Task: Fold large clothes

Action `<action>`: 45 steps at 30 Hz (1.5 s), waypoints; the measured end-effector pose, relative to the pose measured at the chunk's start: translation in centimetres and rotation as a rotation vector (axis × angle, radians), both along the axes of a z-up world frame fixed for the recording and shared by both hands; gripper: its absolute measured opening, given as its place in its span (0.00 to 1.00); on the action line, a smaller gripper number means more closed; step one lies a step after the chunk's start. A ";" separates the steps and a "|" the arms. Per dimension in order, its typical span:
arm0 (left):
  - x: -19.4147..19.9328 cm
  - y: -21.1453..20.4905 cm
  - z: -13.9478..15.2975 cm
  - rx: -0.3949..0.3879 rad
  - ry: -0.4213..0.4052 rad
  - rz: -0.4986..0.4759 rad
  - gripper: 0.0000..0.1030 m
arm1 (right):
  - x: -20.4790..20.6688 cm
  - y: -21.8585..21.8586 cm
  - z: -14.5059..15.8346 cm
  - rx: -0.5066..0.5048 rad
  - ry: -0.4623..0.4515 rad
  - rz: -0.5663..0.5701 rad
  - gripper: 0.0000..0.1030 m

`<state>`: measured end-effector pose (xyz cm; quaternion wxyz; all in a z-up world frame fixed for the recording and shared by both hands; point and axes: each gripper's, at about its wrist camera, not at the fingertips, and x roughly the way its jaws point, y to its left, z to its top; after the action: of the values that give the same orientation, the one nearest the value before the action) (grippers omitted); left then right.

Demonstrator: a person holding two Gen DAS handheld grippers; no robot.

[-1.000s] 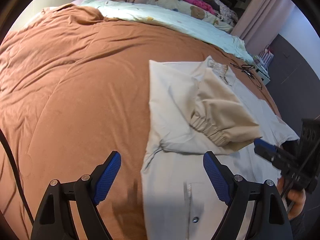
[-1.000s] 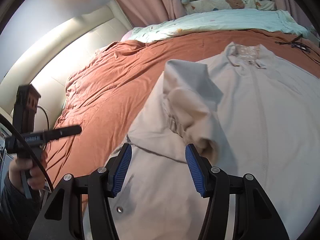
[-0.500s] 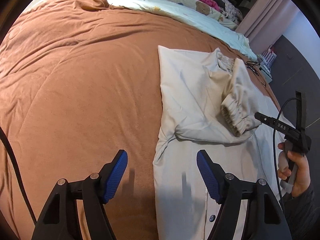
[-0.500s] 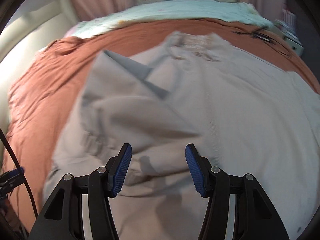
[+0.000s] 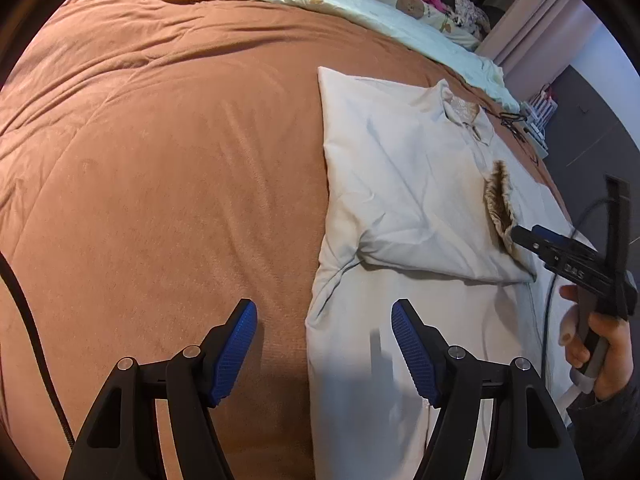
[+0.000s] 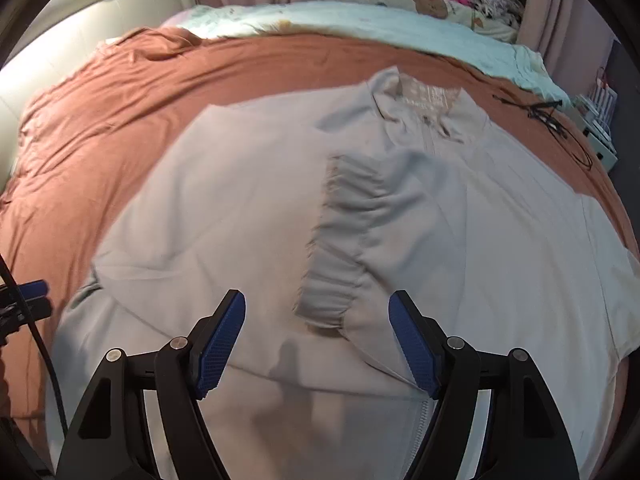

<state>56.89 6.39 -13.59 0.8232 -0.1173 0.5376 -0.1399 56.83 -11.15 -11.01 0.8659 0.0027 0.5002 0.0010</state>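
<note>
A large pale grey jacket [image 5: 404, 184] lies flat on the brown bed cover [image 5: 168, 168], collar away from me. Its left sleeve is folded across the chest, with the elastic cuff [image 6: 340, 248] near the zip line; the cuff also shows in the left wrist view [image 5: 500, 208]. My left gripper [image 5: 324, 354] is open and empty, hovering over the jacket's left edge. My right gripper [image 6: 316, 344] is open and empty just above the folded sleeve, near the cuff. It also shows in the left wrist view [image 5: 568, 256] at the right.
A pale green quilt [image 6: 360, 20] and soft toys [image 6: 428, 0] lie at the far side of the bed. A black cable [image 6: 560, 120] and a small box sit at the far right edge. A cream headboard [image 6: 80, 32] is at the left.
The sleeve has been laid across the chest and let go; its cuff moved right, toward the zip. The right gripper opened wider and the left gripper drew back slightly.
</note>
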 end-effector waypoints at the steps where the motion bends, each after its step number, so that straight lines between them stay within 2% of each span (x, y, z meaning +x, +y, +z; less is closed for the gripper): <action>1: 0.0 0.1 -0.1 0.003 0.002 0.001 0.69 | 0.7 -0.7 -1.0 -0.009 0.023 -0.047 0.71; 4: 0.2 0.4 -0.4 0.016 0.006 0.005 0.69 | 2.4 -1.8 -2.9 -0.009 0.069 -0.096 0.71; 9: 1.0 -0.1 -1.3 0.021 0.018 0.000 0.69 | 4.0 -0.4 -4.3 -0.078 0.088 -0.017 0.69; 10: 1.1 -0.4 -1.3 0.019 0.019 -0.005 0.69 | 4.0 -0.3 -4.2 -0.074 0.082 0.005 0.56; 12: 1.3 -1.1 -1.4 0.025 0.018 -0.020 0.68 | 3.9 -0.4 -3.9 -0.069 0.090 0.030 0.42; 13: 1.4 -1.5 -1.4 0.033 0.016 -0.028 0.68 | 3.8 -0.5 -3.7 -0.076 0.085 0.030 0.31; 14: 1.4 -2.0 -1.4 0.044 0.013 -0.037 0.67 | 3.9 -0.7 -3.5 -0.082 0.079 0.030 0.30; 21: 2.5 -4.0 -2.3 0.127 0.015 -0.065 0.49 | 1.5 -5.4 -0.8 -0.031 0.019 -0.005 0.29; 24: 3.1 -4.3 -2.8 0.151 0.021 -0.058 0.43 | 0.0 -8.7 0.4 -0.016 -0.006 -0.056 0.29; 26: 3.3 -4.5 -3.1 0.172 0.024 -0.050 0.35 | -1.0 -11.4 0.9 -0.014 -0.016 -0.103 0.29; 28: 3.5 -4.4 -3.3 0.177 0.023 -0.041 0.34 | -2.0 -13.8 1.0 -0.004 -0.017 -0.157 0.30; 30: 3.6 -4.2 -3.3 0.159 0.026 -0.036 0.34 | -2.9 -16.1 0.8 0.036 -0.015 -0.213 0.38; 32: 3.5 -4.2 -3.2 0.164 0.025 -0.034 0.34 | -4.0 -17.9 0.6 0.060 -0.020 -0.259 0.40; 33: 3.5 -4.3 -3.2 0.165 0.024 -0.035 0.34 | -4.4 -18.5 0.5 0.099 -0.023 -0.263 0.48; 34: 3.5 -4.3 -3.2 0.167 0.024 -0.035 0.34 | -4.9 -18.9 0.3 0.138 -0.027 -0.269 0.62; 36: 3.4 -4.4 -3.2 0.170 0.023 -0.035 0.34 | -6.0 -19.7 -0.2 0.174 -0.032 -0.289 0.65; 42: 3.4 -4.7 -3.2 0.181 0.014 -0.029 0.34 | -5.9 -20.8 -4.2 0.276 0.039 -0.294 0.65; 45: 3.6 -4.8 -3.3 0.191 0.009 -0.030 0.34 | -4.1 -21.4 -5.1 0.338 0.052 -0.296 0.33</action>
<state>60.45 1.63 -16.91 0.8260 -0.0308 0.5540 -0.0995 52.76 -32.59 -16.12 0.8305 0.2212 0.5094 -0.0423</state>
